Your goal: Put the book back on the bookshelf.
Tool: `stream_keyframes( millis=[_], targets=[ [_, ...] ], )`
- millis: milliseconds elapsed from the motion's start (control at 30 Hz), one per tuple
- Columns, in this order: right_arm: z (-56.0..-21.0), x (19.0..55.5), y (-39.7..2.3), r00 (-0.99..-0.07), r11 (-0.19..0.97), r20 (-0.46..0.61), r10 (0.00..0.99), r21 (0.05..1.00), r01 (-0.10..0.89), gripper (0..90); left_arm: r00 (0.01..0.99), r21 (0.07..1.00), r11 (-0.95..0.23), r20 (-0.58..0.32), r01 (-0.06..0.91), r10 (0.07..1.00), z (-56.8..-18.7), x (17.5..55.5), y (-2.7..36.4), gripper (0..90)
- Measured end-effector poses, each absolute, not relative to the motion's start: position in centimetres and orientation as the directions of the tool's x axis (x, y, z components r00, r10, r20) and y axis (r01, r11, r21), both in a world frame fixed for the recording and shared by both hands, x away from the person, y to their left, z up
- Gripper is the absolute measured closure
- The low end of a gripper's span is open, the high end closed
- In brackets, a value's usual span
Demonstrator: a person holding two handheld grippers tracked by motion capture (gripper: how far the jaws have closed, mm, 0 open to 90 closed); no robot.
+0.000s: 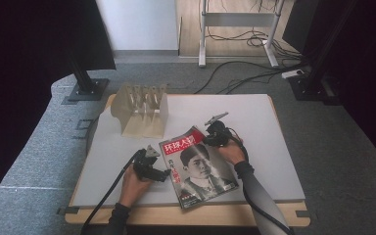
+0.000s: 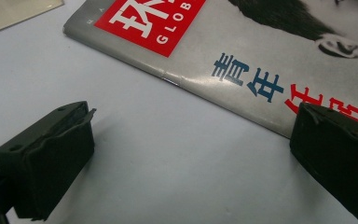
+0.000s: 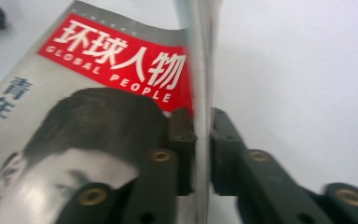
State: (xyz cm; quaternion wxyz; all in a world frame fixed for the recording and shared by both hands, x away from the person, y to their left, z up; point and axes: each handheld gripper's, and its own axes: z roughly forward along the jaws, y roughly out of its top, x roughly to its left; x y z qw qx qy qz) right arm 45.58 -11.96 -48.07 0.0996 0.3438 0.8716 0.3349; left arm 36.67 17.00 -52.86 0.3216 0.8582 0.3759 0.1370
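Two forearms in dark sleeves come in from the bottom of the high view, each hand holding a hand-held gripper over a white tabletop [image 1: 254, 147]. Between them lies a magazine [image 1: 199, 165], flat on the tabletop near its front edge and turned at an angle, its cover showing a red title block with white characters above a black-and-white portrait.

On the magazine's right side, the right hand-held gripper [image 1: 216, 133] sits at the upper right edge of the cover, near the title block. In the right gripper view its jaws are pressed together on the edge of the cover page [image 3: 200, 70], which stands up between them as a thin, curling sheet; the red title block reading "GLOBAL PEOPLE" lies just to the left of the jaws.

At the magazine's left edge, the left hand-held gripper [image 1: 152, 167] rests low over the tabletop. In the left gripper view its two jaws stand wide apart and hold nothing: one is over bare white tabletop, the other reaches over the magazine's spine edge, close to blue and red characters printed on the cover. Whether that jaw touches the cover cannot be told.

Farther back on the tabletop, well apart from the magazine, stands a tan rack [image 1: 142, 108] with several upright dividers. Beyond the tabletop, grey carpet [image 1: 44, 142] and loose cables [image 1: 245, 73] cover the floor.
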Motion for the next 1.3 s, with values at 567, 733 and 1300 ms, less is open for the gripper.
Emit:
stream_keyframes(
  millis=[567,733,1300],
  targets=[
    [-43.2,40.2,-11.8,-0.805,0.587,-0.069,0.589,0.721,0.368,85.3,0.694,0.656,-0.476,-0.103,0.586,0.713,-52.2,36.9,17.3,3.6],
    [-42.3,39.6,-11.8,-0.810,0.583,-0.077,0.581,0.734,0.348,85.3,0.735,0.657,-0.498,-0.129,0.567,0.666,-51.4,37.5,16.6,5.5],
    [-38.8,37.4,-12.4,-0.836,0.559,-0.111,0.538,0.789,0.255,85.3,0.815,0.674,-0.523,-0.210,0.521,0.540,-49.7,39.0,14.6,14.4]
  ],
)
